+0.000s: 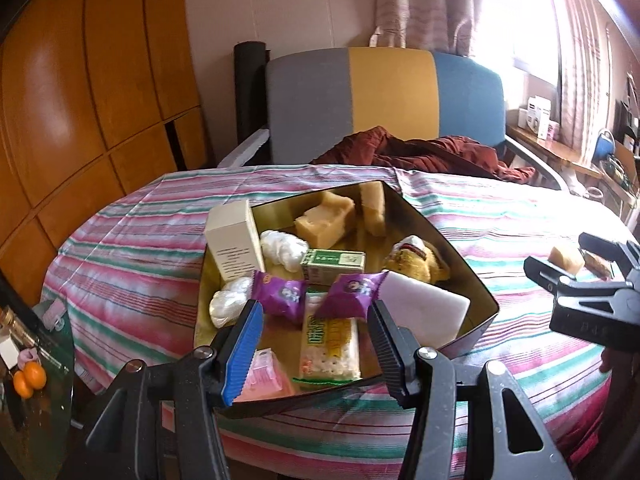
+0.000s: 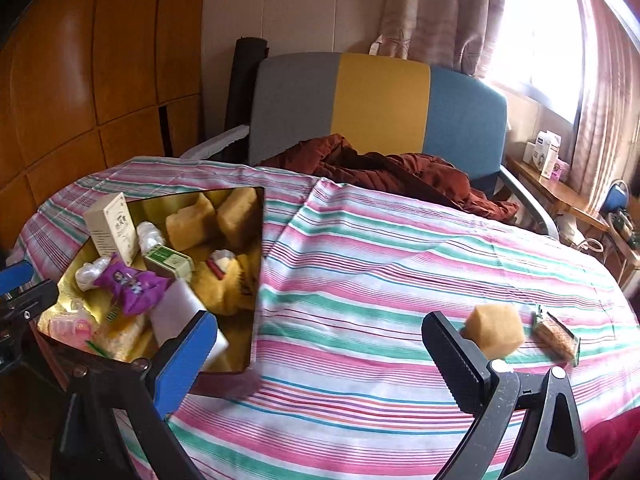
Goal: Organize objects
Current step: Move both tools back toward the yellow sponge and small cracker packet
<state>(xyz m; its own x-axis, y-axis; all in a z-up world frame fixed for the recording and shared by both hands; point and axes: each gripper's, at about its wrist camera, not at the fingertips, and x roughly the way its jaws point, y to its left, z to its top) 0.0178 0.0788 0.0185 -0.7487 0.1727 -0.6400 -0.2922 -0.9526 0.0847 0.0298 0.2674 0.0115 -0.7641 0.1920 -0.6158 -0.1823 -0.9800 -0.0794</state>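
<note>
Presently catalogued: a gold-lined box (image 1: 472, 276), set on the striped surface (image 2: 360, 260) at the left, is filled with two purple packets (image 1: 352, 294), a green carton (image 1: 334, 266), a cracker pack (image 1: 330, 344) and tan sponge blocks (image 1: 326, 220). Outstanding items: one tan sponge block (image 2: 494, 330) and a small snack bar (image 2: 558, 338), lying at the right, well apart from the box. Left hand-held gripper (image 1: 316, 344): released, nothing held, poised over the box's near edge. Right hand-held gripper (image 2: 320, 352): spread wide, empty, the block just beyond its right finger. The block is best centred between the pads before closing.
</note>
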